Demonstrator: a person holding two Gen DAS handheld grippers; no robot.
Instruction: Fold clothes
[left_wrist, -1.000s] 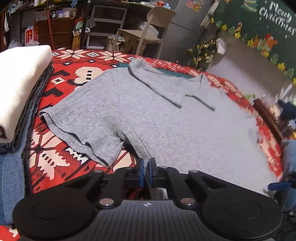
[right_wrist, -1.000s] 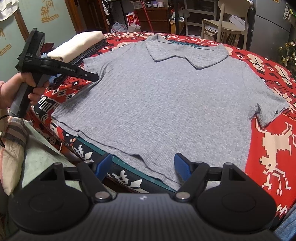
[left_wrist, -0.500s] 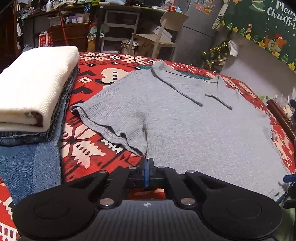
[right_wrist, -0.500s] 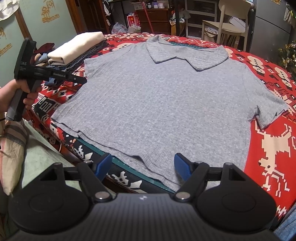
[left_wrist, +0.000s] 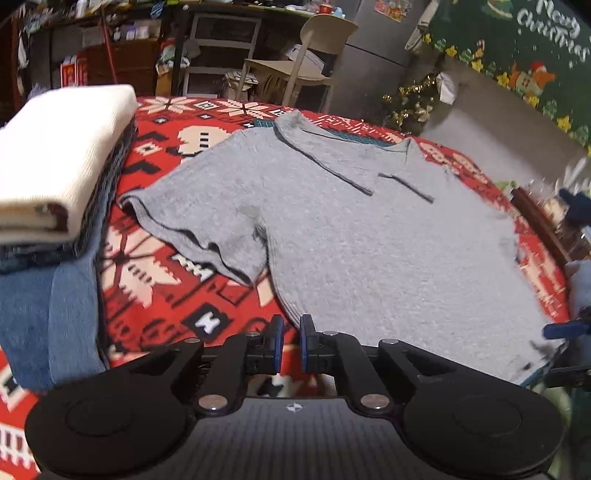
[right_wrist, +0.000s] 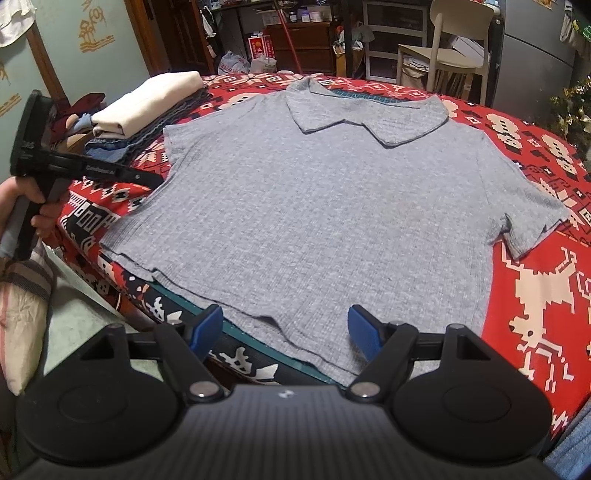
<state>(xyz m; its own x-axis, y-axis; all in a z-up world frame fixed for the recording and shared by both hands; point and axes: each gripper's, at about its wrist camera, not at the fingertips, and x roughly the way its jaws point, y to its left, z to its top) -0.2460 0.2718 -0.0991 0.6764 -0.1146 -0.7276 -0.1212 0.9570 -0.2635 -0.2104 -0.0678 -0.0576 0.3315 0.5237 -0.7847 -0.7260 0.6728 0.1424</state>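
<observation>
We see the grey polo shirt (right_wrist: 332, 206) spread flat on the red patterned cloth (right_wrist: 535, 295) that covers the counter, collar at the far side, both short sleeves out to left and right, hem along the near edge; laid open like this, every edge is free to be taken, which suits folding. To the far left sits a pile of folded clothes (left_wrist: 55, 177), cream on top of dark and denim pieces, kept beside the shirt so the working space is not crowded. Our left hand-held gripper (left_wrist: 288, 345) hovers at the shirt's left side seam below the sleeve, its blue pads only a narrow gap apart and gripping nothing we can see. Our right hand-held gripper (right_wrist: 286, 328) is spread wide over the near hem, holding nothing, placed as if to take that edge. The shirt lies unfolded.
</observation>
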